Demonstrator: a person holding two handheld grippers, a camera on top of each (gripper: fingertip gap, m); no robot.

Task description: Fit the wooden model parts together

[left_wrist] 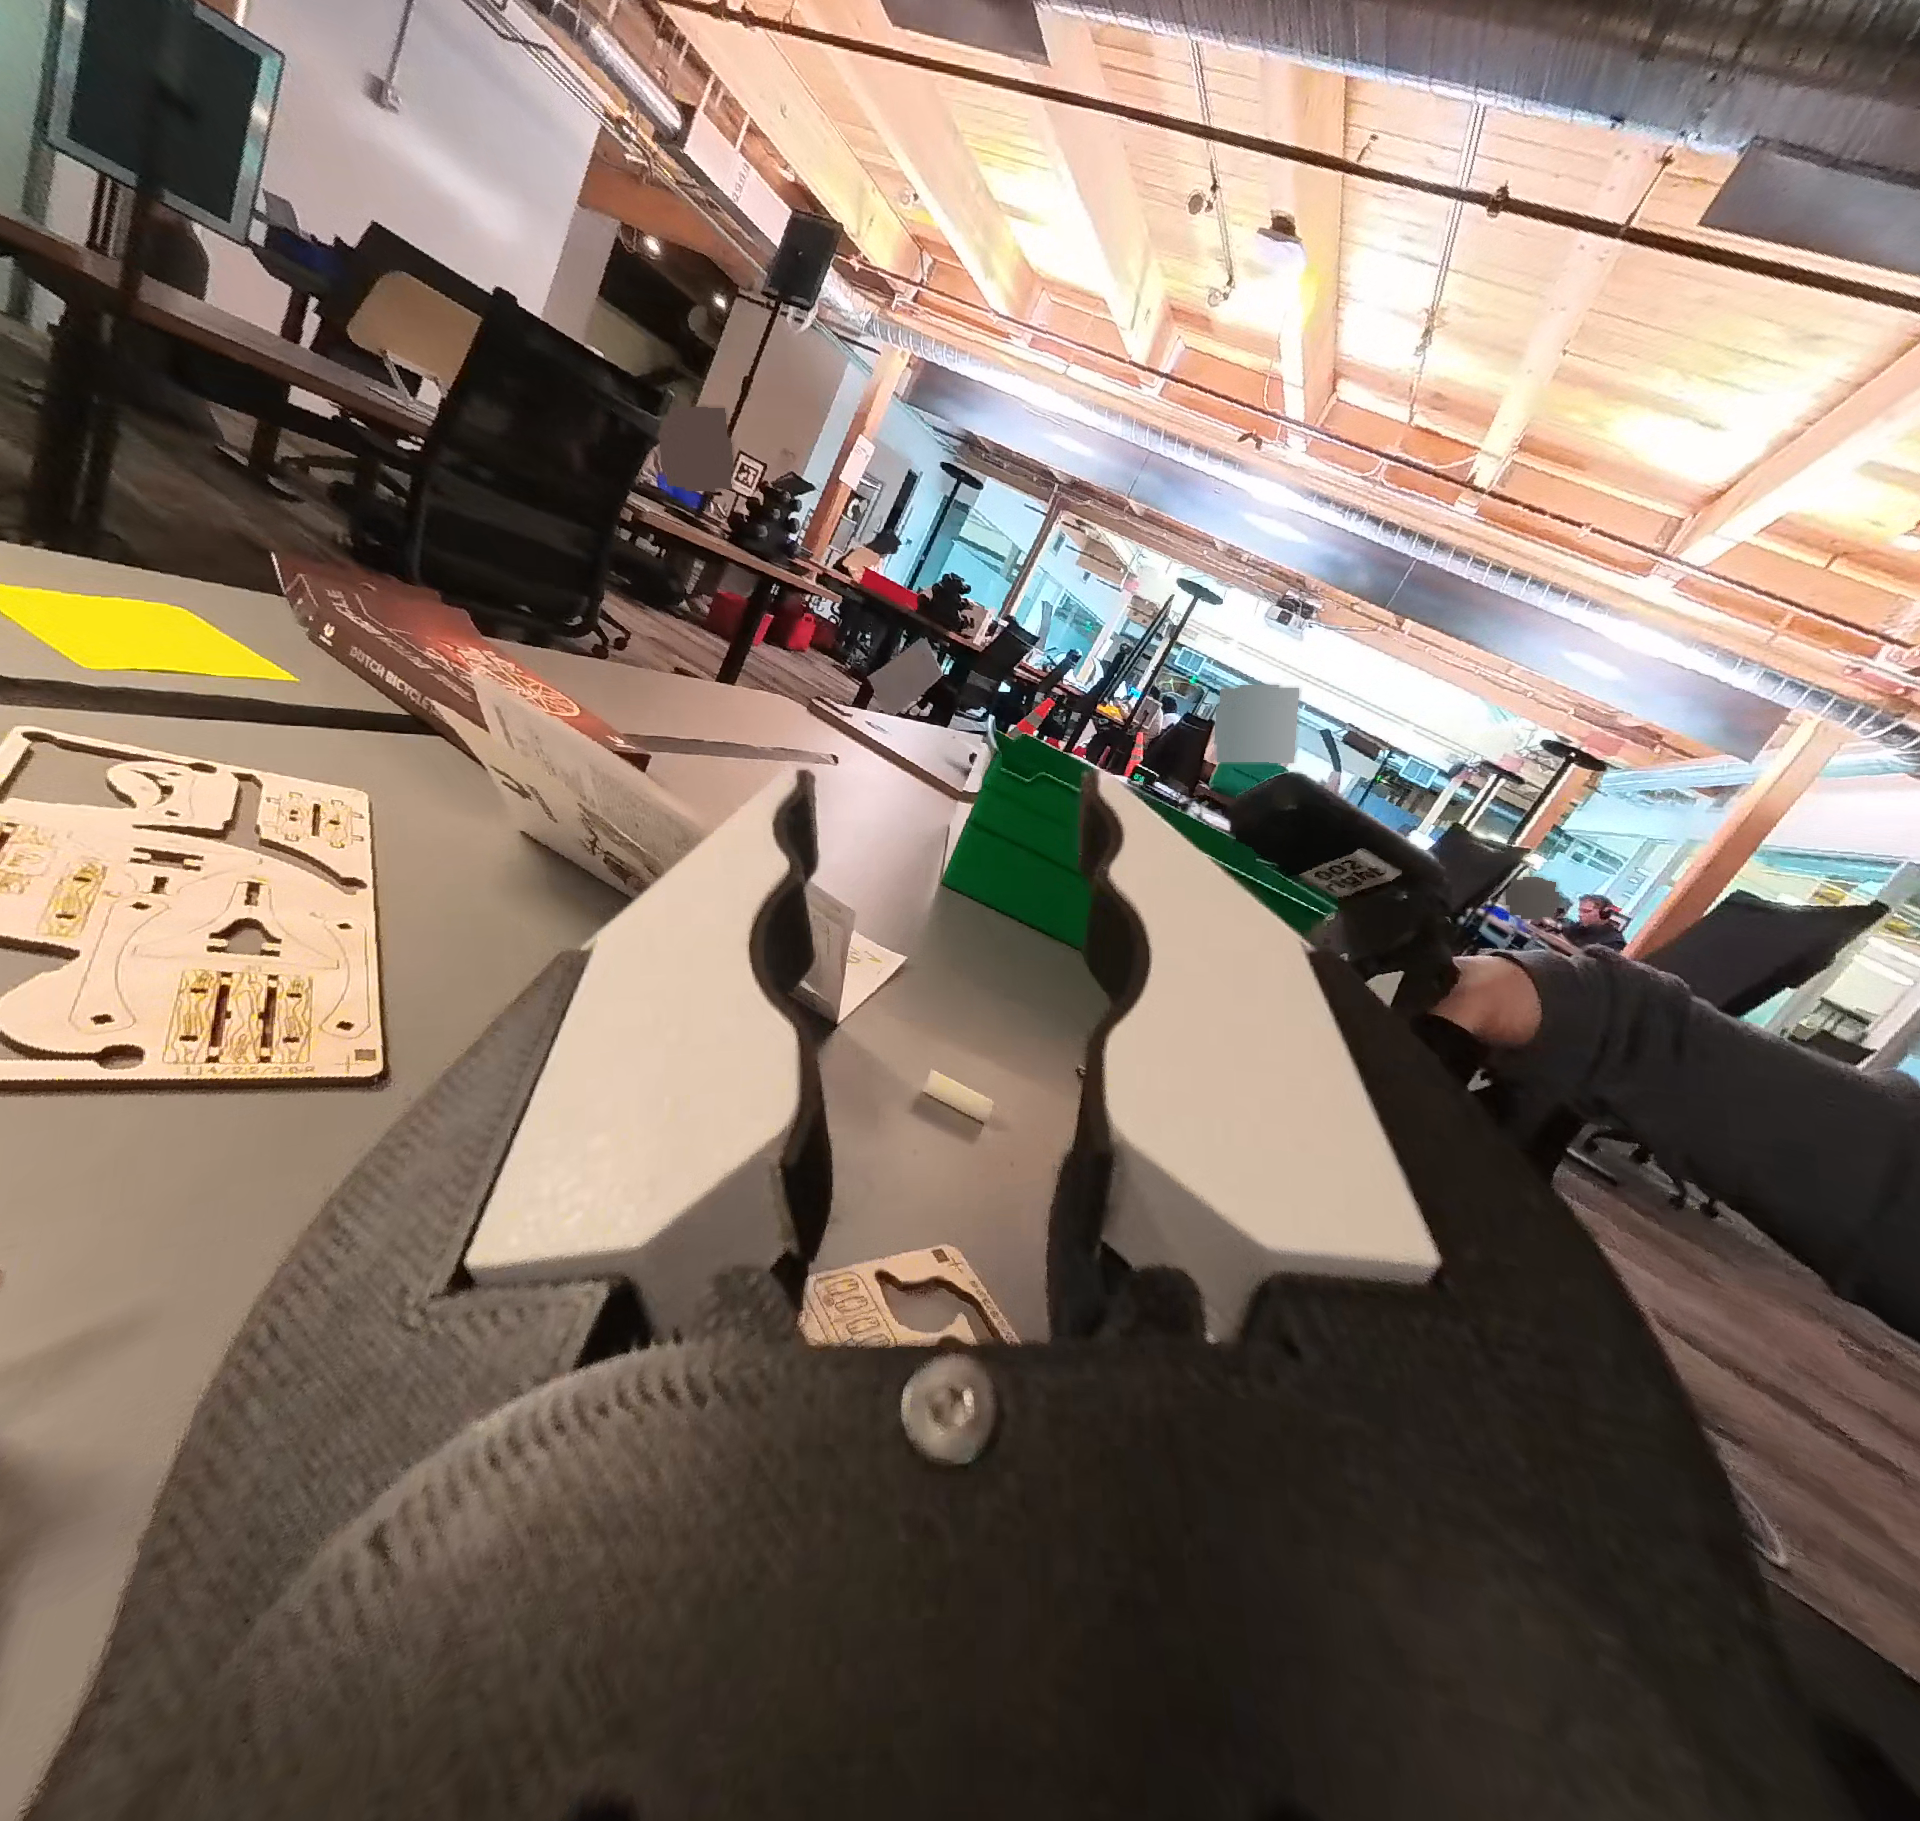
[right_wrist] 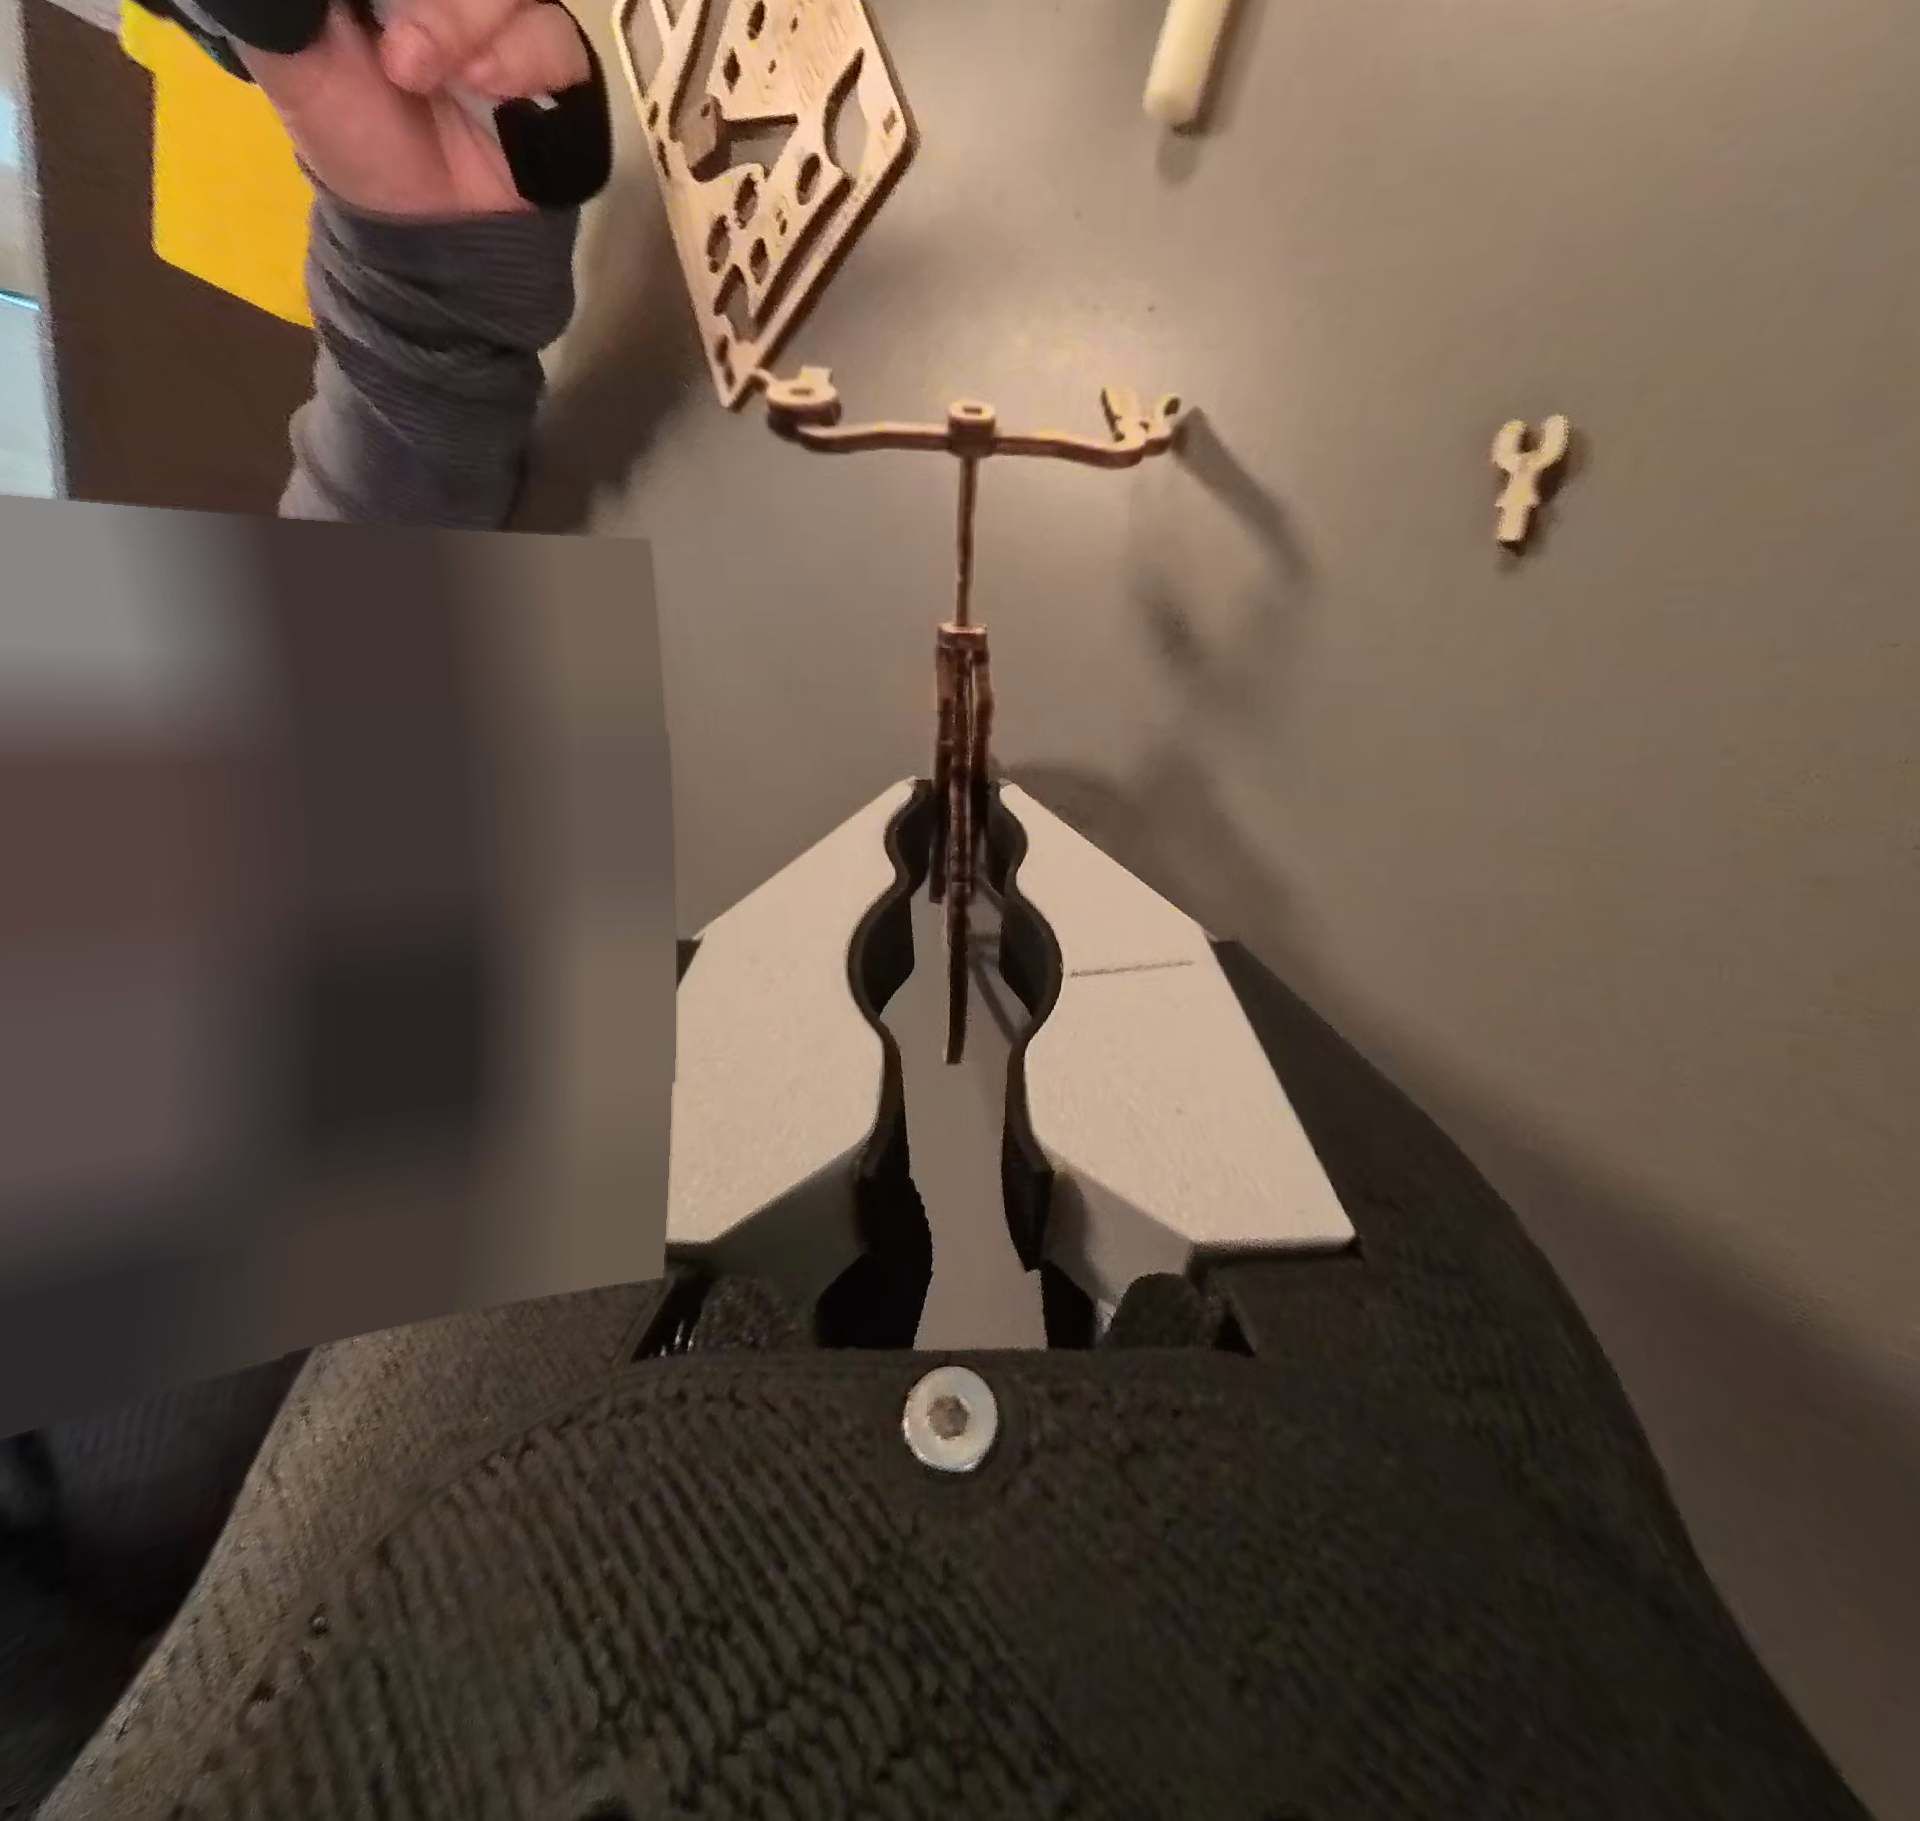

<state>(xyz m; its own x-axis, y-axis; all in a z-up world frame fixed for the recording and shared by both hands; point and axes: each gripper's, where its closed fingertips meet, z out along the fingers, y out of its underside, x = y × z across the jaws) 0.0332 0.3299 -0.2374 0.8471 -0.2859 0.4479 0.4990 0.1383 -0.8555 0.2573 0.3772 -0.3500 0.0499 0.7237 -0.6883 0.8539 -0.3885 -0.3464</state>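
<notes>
My right gripper (right_wrist: 958,795) is shut on a partly built wooden bicycle model (right_wrist: 966,732), gripping its thin frame edge-on, with the handlebar piece (right_wrist: 971,431) pointing away over the grey table (right_wrist: 1507,836). A small loose wooden fork-shaped part (right_wrist: 1525,483) lies to the right of it. A punched wooden parts sheet (right_wrist: 764,140) lies beyond the handlebar. My left gripper (left_wrist: 940,795) is open and empty, tilted up above the table (left_wrist: 208,1200). A small white peg (left_wrist: 954,1104) lies between its fingers; it also shows in the right wrist view (right_wrist: 1200,15).
A larger wooden parts sheet (left_wrist: 187,909) lies at the left. A brown kit box (left_wrist: 457,659) and a leaflet (left_wrist: 592,795) lie behind it. Green bins (left_wrist: 1039,846) stand at the table's far side. A yellow patch (left_wrist: 135,633) marks the table. A person's hand (right_wrist: 436,78) shows at top left.
</notes>
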